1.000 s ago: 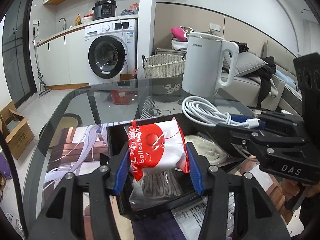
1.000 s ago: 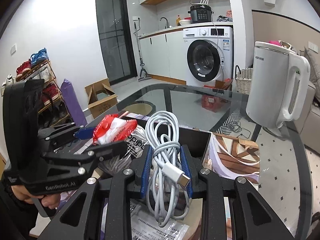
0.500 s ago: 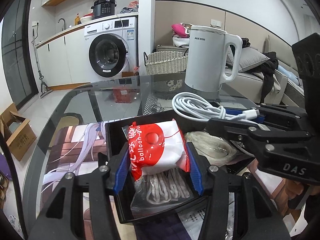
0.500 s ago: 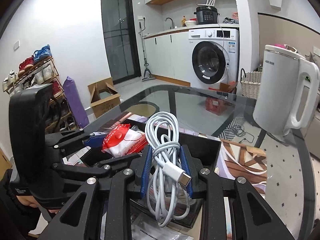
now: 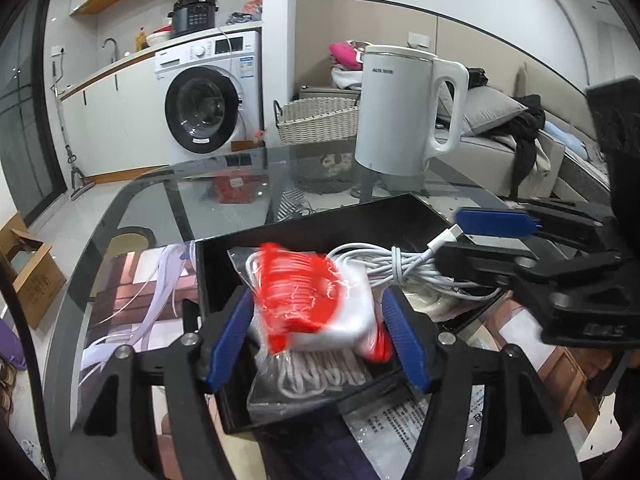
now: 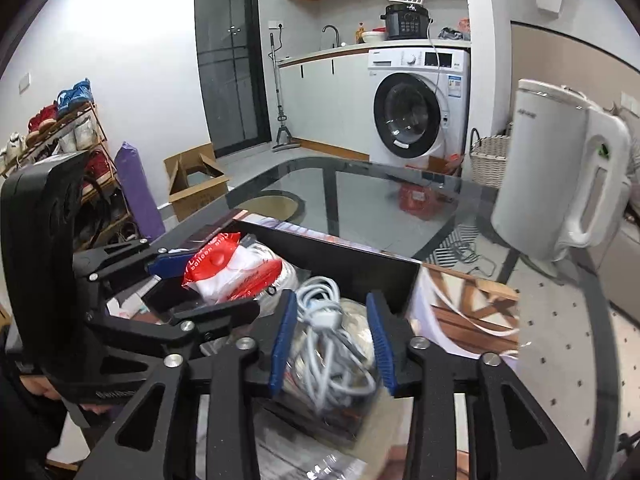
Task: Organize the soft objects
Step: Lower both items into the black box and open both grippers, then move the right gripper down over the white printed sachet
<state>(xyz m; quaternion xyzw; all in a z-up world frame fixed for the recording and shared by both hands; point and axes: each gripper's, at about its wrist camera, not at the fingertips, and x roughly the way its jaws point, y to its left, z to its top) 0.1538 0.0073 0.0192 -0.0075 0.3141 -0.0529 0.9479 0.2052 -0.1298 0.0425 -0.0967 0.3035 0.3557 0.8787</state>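
A black tray [image 5: 320, 232] sits on the glass table. My left gripper [image 5: 320, 332] is open over its near edge; the red and white balloon packet [image 5: 312, 304] lies blurred between the fingers, free of them, on a clear bag of white cord [image 5: 316, 372]. The packet also shows in the right wrist view [image 6: 232, 268]. My right gripper [image 6: 332, 344] is open above the tray [image 6: 360, 264]; the coiled white USB cable [image 6: 332, 344] lies blurred between its fingers, loose. In the left wrist view the cable [image 5: 392, 264] rests in the tray beside the packet.
A white electric kettle [image 5: 396, 108] stands on the glass table [image 5: 240, 200] behind the tray. A printed mat [image 5: 132, 292] lies left of the tray, papers [image 5: 404, 416] in front. A washing machine [image 5: 208, 100] and a wicker basket [image 5: 316, 120] stand beyond.
Both grippers lowered toward the tray and opened. The balloon packet and the white cable dropped out of the fingers into the tray.
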